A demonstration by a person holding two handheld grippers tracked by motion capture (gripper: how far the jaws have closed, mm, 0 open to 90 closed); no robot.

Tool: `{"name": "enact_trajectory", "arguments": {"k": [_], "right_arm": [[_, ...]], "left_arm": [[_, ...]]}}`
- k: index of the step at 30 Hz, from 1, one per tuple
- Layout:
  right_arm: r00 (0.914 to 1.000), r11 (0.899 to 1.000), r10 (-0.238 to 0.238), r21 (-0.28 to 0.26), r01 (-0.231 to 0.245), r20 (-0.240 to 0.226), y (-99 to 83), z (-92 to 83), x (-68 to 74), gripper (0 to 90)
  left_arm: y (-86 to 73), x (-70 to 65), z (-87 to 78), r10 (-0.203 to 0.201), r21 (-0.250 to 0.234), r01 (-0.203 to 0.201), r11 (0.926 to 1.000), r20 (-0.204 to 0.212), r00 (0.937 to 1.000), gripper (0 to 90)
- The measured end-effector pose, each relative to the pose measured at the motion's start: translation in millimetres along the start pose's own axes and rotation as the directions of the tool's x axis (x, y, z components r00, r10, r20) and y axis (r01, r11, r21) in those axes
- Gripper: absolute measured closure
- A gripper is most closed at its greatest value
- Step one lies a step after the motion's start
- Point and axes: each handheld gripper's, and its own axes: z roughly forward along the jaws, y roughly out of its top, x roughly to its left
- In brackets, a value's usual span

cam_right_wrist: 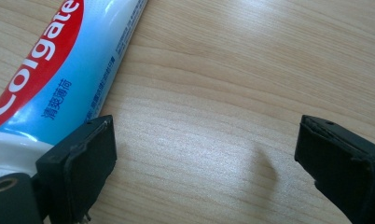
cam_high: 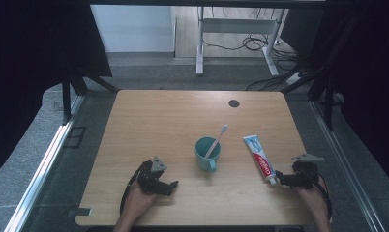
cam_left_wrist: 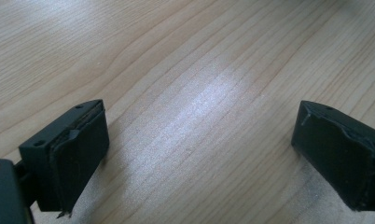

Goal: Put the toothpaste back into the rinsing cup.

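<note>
1. The right gripper (cam_high: 281, 180) sits low at the table's (cam_high: 173, 116) near right corner, its jaws spread wide and holding nothing. In the right gripper view, bare wood lies between the pads, and the tube (cam_right_wrist: 59, 70) passes just outside the left pad (cam_right_wrist: 90, 163).

2. The tube (cam_high: 260, 159) is the thing being reached for. It lies flat, at about ten o'clock from the right gripper, with its cap end touching or nearly touching the gripper's tip.

3. Its long axis runs roughly from eleven o'clock to five o'clock in the high view. The cap points toward the person, and the flat crimped end points away toward the cup (cam_high: 207, 153).

4. To do this step well, I judge the gripper should shift sideways toward the tube until the body lies between the pads. It should close across the short axis, just behind the cap, where the tube is stiffest. A grip on the soft middle could squeeze paste out or let the tube sag.

5. The cup stands at about nine o'clock from the tube, well apart from it, with a toothbrush (cam_high: 216, 140) leaning inside.

6. The left gripper (cam_high: 171, 186) rests at the near left, at about seven o'clock from the cup, its jaws also wide over bare wood.
</note>
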Motion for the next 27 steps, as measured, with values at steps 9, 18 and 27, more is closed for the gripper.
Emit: {"name": "enact_trajectory", "arguments": {"k": [9, 18, 27], "right_arm": [[0.9997, 1.000, 0.021, -0.002, -0.021, -0.012, 5.4, -2.0, 2.3, 6.4], [0.9936, 0.995, 0.094, 0.029, -0.092, -0.063, 11.7, -7.2, 1.7, 13.5], [0.9898, 0.994, 0.088, 0.081, -0.079, -0.112, 26.8, -11.9, 4.6, 20.2]], "left_arm": [[0.0, 0.0, 0.0, -0.001, 0.000, 0.001, 1.0000, -0.001, 1.0000, 3.7], [-0.1, -0.1, 0.0, -0.004, 0.000, 0.004, 1.0000, -0.004, 1.0000, 3.7], [0.0, -0.4, 0.0, -0.008, 0.000, 0.008, 1.0000, -0.007, 0.9999, 3.8]]}}
